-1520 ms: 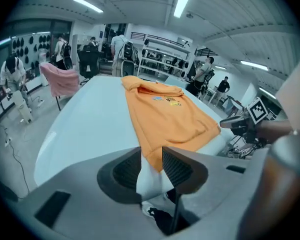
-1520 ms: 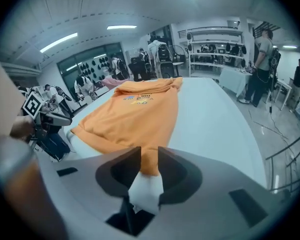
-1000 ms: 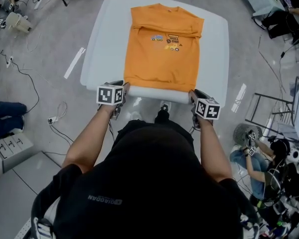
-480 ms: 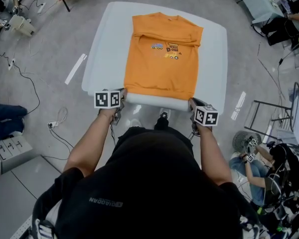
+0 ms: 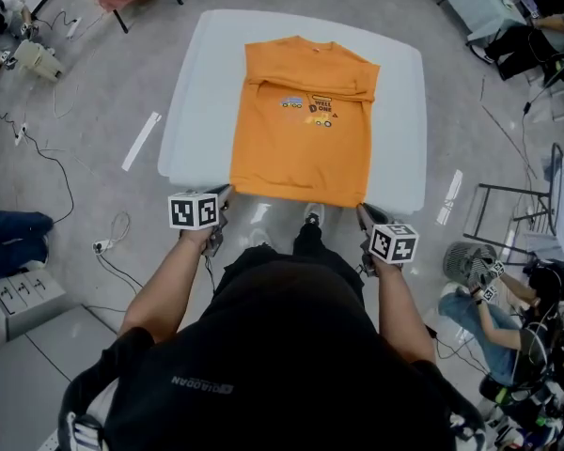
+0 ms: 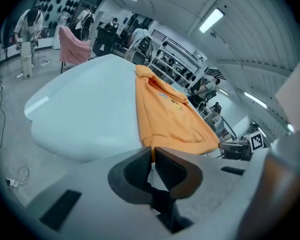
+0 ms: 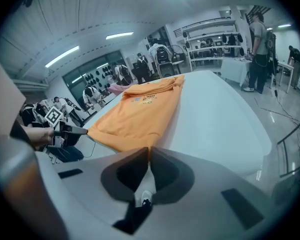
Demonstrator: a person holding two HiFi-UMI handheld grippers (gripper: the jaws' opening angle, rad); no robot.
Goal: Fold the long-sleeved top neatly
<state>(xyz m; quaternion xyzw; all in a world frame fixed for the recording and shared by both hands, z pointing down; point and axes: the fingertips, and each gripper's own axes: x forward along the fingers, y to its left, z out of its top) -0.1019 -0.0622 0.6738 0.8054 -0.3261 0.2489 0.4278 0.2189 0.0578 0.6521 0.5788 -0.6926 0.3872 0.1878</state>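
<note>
L gripper (image 6: pixel 153 153), R gripper (image 7: pixel 149 151) jaws just closed on hem corners of orange long-sleeved top (image 5: pixel 305 148) — pinch seen only in gripper views — head view alone shows sleeve fold (image 5: pixel 310 90) across chest.

Ceiling strip lights (image 6: pixel 212 20) give bright, even light. The floor (image 5: pixel 94 101) shows glare spots. Gripper views bend and darken at the edges.

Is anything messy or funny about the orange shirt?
Nothing spilled or torn. The orange top lies flat on the table, sleeves folded across its chest. Its near hem corners are pinched by the left hand-held gripper and right hand-held gripper.
</note>
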